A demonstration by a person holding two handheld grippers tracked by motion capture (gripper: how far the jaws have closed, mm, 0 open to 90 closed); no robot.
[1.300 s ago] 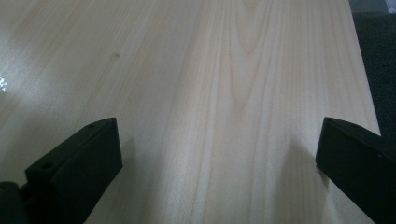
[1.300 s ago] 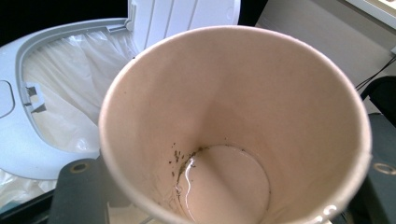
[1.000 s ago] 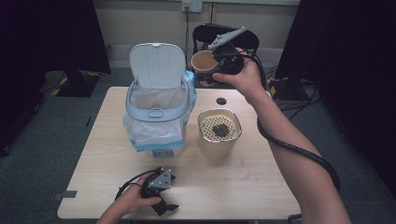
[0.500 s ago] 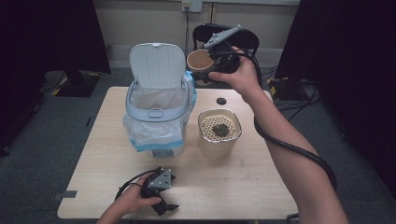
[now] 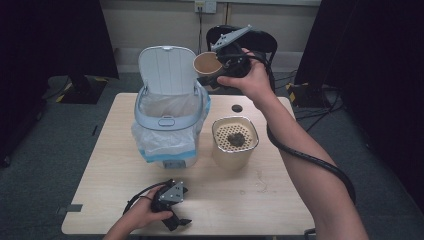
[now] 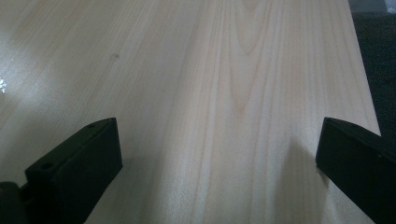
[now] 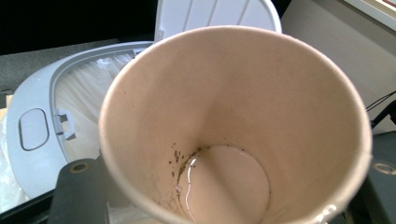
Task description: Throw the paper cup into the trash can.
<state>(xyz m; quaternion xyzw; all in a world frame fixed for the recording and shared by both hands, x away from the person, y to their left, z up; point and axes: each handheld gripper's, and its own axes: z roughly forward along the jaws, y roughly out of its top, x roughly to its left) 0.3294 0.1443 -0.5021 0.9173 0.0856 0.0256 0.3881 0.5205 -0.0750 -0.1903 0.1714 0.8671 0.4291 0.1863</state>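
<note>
Down at the near left edge of the pale wood-grain table (image 5: pixel 115 165), the left gripper (image 5: pixel 176 220) lies low in the person's hand. Its two blocky black jaws stand wide apart in its own view with only smooth timber between them, holding nothing.

Further in stands the bin (image 5: pixel 167 127), a rounded grey-white plastic tub with its ribbed lid tipped up and a thin, crinkled clear bag lining it, the bag's blue hem spilling over the sides.

Just right of the bin sits the strainer pot (image 5: pixel 234 142), a squarish cream container with rounded corners; its perforated top carries a dark clump of wet tea leaves.

Above and behind these, the right gripper (image 5: pixel 220 70) is held up in the air, its jaws closed partway onto a paper cup (image 5: pixel 206 64). The cup hangs tipped beside the bin's raised lid, above its rear right corner, mouth turned toward the person. In the right gripper view its matte tan inside shows a shallow film of liquid at the round bottom and a scatter of dark specks clinging to the wall.
</note>
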